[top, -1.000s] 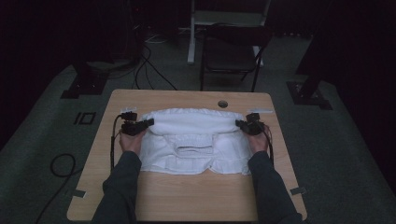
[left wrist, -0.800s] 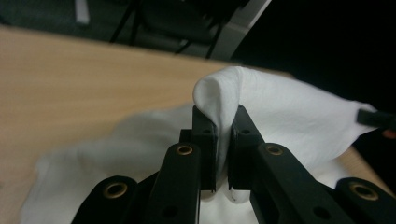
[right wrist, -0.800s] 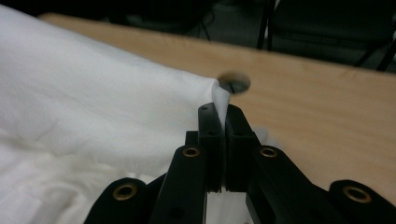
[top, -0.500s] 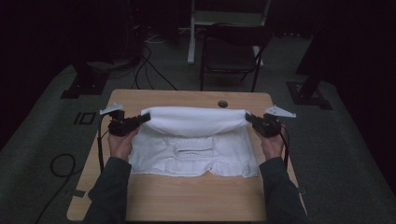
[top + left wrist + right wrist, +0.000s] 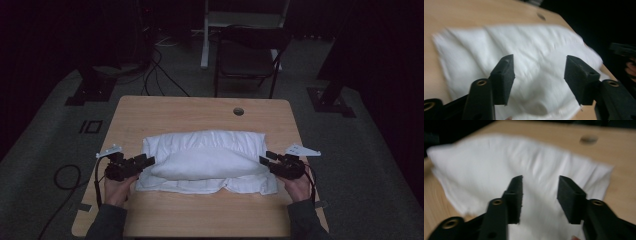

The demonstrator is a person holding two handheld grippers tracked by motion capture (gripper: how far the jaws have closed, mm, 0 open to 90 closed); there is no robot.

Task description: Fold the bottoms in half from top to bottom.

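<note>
Both grippers spread, white cloth folded on the table.

Left gripper (image 5: 148, 161) at the cloth's (image 5: 207, 162) left end, right gripper (image 5: 263, 160) at its right end; jaws on both just opened, nothing pinched between them. Cloth lying mid-table (image 5: 200, 112), folded over on itself, puffed along the top fold, round hole (image 5: 238, 111) beyond its far edge.

Both grippers, left gripper (image 5: 145, 161) and right gripper (image 5: 265, 159), point inward, fingers just opened, empty.
</note>
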